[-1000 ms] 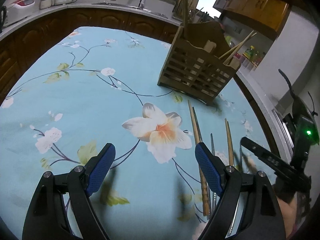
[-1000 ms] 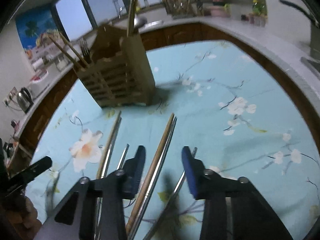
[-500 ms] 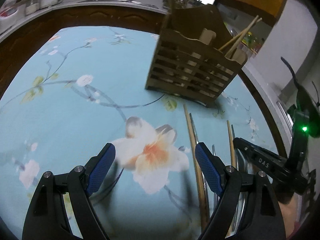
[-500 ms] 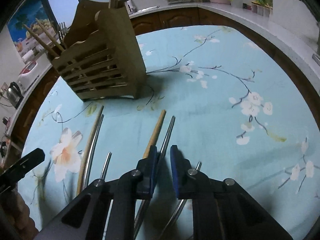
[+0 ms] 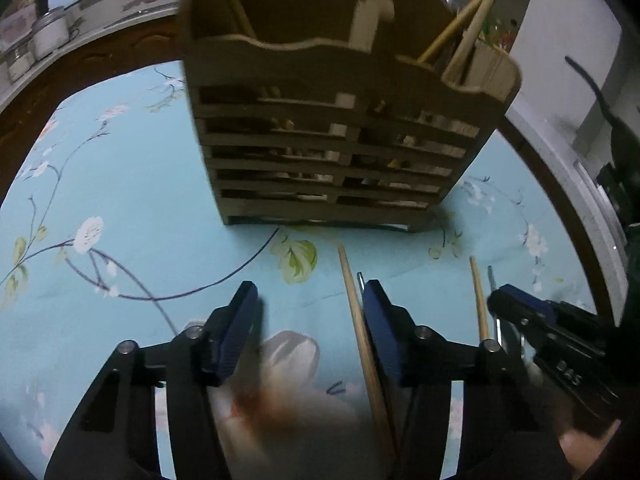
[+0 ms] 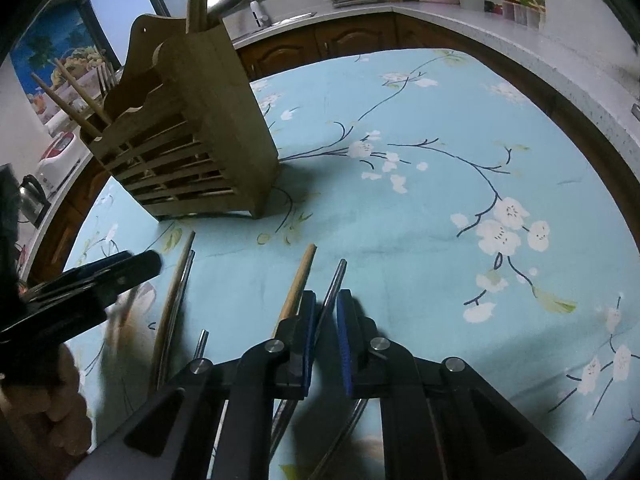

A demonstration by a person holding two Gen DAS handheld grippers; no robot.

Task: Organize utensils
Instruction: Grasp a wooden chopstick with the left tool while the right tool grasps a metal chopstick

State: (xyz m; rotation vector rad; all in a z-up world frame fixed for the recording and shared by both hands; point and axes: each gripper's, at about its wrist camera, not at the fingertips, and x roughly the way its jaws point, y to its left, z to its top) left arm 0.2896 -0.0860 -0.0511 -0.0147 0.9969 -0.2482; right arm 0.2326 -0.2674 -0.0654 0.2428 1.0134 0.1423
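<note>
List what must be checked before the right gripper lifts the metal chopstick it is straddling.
1. Metal chopstick runs between the right gripper pads: ok.
2. Pads firmly clamped on it: cannot tell; a thin gap seems to show.
3. Wooden chopstick outside that grip: ok, it lies close beside the outer face of one finger.
4. Left gripper open and holding nothing: ok, though another wooden chopstick lies just inside one of its fingers.
5. Holder upright on the tablecloth: ok.
6. Free compartment for the metal chopstick: cannot tell.
</note>
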